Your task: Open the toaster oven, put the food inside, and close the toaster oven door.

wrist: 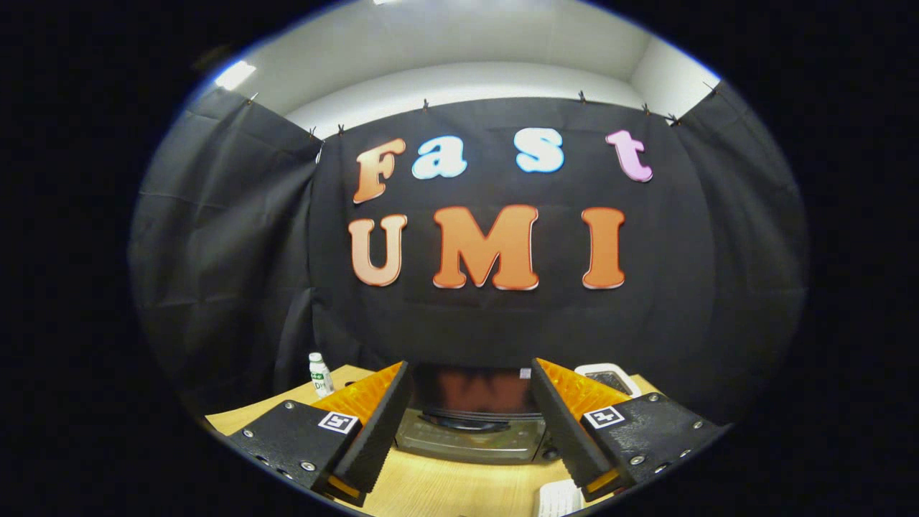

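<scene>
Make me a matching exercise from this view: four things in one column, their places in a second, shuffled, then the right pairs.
Things
1. toaster oven
2. bottle
3. scale
4. white item

Places
A. on the table just inside the right finger's tip
B. beyond the left finger, near the cloth wall
C. ahead of the open gripper, seen in the gap between its fingers
D. beyond the right finger, at the table's far side

Pairs: 1-C, 2-B, 3-D, 4-A
</scene>
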### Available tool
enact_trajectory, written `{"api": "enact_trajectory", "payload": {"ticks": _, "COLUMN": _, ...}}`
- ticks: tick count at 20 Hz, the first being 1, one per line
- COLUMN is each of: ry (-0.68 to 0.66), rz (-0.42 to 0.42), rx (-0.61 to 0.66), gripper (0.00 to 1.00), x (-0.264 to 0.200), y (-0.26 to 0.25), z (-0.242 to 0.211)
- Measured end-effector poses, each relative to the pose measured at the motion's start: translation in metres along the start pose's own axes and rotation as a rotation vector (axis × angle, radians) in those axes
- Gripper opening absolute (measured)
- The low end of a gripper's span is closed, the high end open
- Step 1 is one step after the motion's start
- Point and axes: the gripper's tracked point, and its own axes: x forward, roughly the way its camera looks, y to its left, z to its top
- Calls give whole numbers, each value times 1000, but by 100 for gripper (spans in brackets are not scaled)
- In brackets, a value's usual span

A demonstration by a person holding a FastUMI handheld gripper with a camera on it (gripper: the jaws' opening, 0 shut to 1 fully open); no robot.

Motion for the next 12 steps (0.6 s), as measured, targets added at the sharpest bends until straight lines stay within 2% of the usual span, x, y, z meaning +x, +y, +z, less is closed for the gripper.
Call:
{"api": "enact_trajectory", "payload": {"ticks": 6, "ry": -115, "rz": -49, "rx": -6, "gripper": 98, "x": -52, "y": -45, "z": 79}}
{"api": "enact_trajectory", "payload": {"ticks": 12, "ry": -149, "rz": -58, "rx": -18, "gripper": 98, "x": -83, "y": -75, "z": 108}}
